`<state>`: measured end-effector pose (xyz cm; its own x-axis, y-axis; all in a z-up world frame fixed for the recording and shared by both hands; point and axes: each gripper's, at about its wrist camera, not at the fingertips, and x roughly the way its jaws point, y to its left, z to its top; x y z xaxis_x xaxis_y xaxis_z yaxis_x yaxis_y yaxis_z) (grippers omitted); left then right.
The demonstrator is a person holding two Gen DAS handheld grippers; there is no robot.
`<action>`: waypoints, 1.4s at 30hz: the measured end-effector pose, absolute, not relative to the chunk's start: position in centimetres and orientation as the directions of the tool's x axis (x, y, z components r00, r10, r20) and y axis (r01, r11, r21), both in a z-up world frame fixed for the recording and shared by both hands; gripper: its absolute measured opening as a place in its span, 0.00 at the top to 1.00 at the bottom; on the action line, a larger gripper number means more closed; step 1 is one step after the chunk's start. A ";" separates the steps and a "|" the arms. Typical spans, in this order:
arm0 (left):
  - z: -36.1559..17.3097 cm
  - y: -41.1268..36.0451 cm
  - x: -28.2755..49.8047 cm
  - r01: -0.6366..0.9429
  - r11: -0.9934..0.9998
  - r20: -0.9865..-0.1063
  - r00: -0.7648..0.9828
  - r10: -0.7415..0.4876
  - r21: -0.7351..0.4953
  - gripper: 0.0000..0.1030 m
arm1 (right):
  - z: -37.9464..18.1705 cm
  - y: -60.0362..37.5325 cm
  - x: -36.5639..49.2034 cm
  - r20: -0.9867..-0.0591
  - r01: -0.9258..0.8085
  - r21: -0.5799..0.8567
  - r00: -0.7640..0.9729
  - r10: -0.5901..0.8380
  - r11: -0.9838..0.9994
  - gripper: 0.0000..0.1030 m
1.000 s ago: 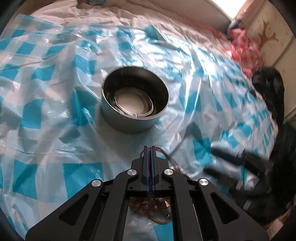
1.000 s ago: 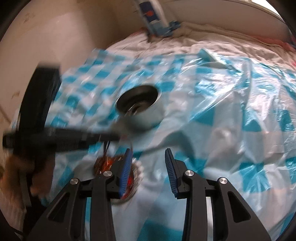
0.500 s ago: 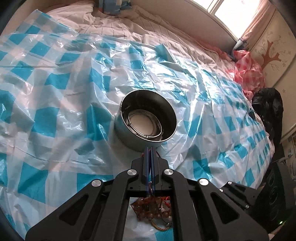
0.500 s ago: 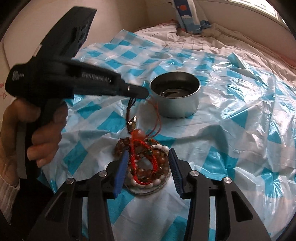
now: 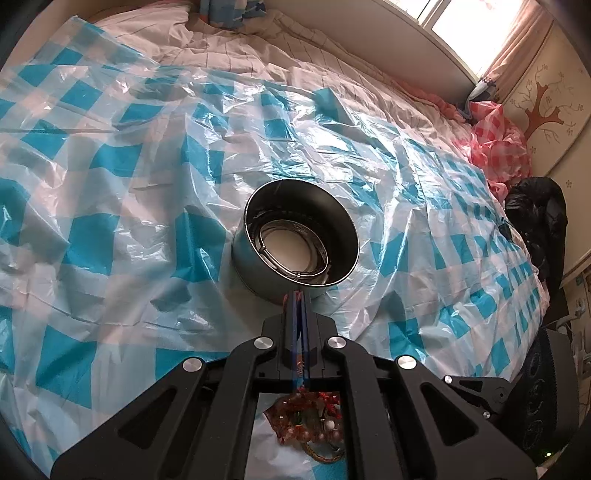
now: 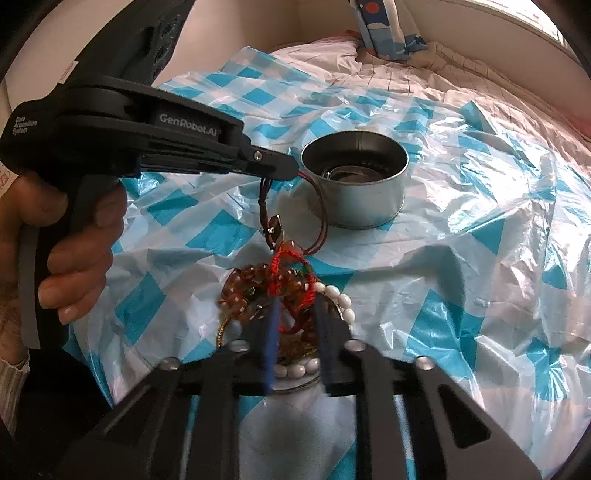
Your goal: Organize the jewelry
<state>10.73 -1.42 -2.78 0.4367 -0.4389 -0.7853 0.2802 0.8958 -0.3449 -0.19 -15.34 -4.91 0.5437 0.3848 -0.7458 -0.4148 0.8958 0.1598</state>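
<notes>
Pinching a thin dark red cord, the left hand-held gripper (image 6: 291,170) holds it taut above a tangled heap of amber, red and white bead jewelry (image 6: 284,295) on the blue-checked plastic sheet (image 6: 461,229) over the bed. The right hand-held gripper (image 6: 295,314) has just been closing, jaws narrow around red threads in the heap. Judged best: lift the cord slowly, steadying the tangle, toward the round metal tin (image 6: 356,184) just beyond.

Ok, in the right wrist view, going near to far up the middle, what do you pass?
right gripper → tangled bead jewelry pile → dark red cord → metal tin → pink bedsheet → blue patterned pillow
</notes>
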 end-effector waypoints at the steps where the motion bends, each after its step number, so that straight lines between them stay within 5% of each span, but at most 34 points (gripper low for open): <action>1: -2.8 -1.4 10.7 0.280 0.897 -0.786 0.437 -0.437 -0.343 0.98 | -4.9 -15.3 -0.2 -0.744 -0.416 0.158 0.546 0.385 0.896 0.91; 12: -3.2 -1.0 11.2 0.248 0.907 -0.799 0.433 -0.417 -0.340 0.98 | -1.9 -18.4 -0.8 -0.621 -0.376 0.246 0.646 0.443 0.893 0.97; 16: -3.3 -1.1 11.3 0.250 0.907 -0.800 0.431 -0.417 -0.338 0.98 | -2.6 -18.8 0.3 -0.643 -0.356 0.308 0.606 0.469 0.882 0.96; 17: -3.3 -1.1 11.3 0.252 0.907 -0.800 0.430 -0.418 -0.338 0.98 | -2.8 -18.6 0.6 -0.647 -0.362 0.322 0.591 0.482 0.875 0.90; 19: -3.3 -1.2 11.2 0.254 0.906 -0.801 0.428 -0.419 -0.338 0.98 | -3.3 -17.9 1.2 -0.660 -0.371 0.328 0.568 0.492 0.869 0.62; 22: -3.3 -1.3 11.2 0.256 0.906 -0.800 0.430 -0.419 -0.337 0.98 | -4.0 -16.5 2.0 -0.680 -0.391 0.326 0.535 0.501 0.861 0.55; 23: -3.3 -1.3 11.2 0.255 0.906 -0.800 0.430 -0.418 -0.337 0.98 | -4.3 -16.1 2.1 -0.690 -0.393 0.318 0.528 0.495 0.863 0.55; 28: -3.2 -1.5 11.2 0.257 0.907 -0.801 0.429 -0.417 -0.334 0.98 | -4.9 -15.3 2.0 -0.715 -0.410 0.283 0.513 0.475 0.867 0.91; 42: -4.5 -1.6 11.9 0.229 0.934 -0.847 0.403 -0.346 -0.273 0.98 | -1.4 -21.4 0.8 -0.519 -0.345 0.479 0.631 0.577 0.807 0.92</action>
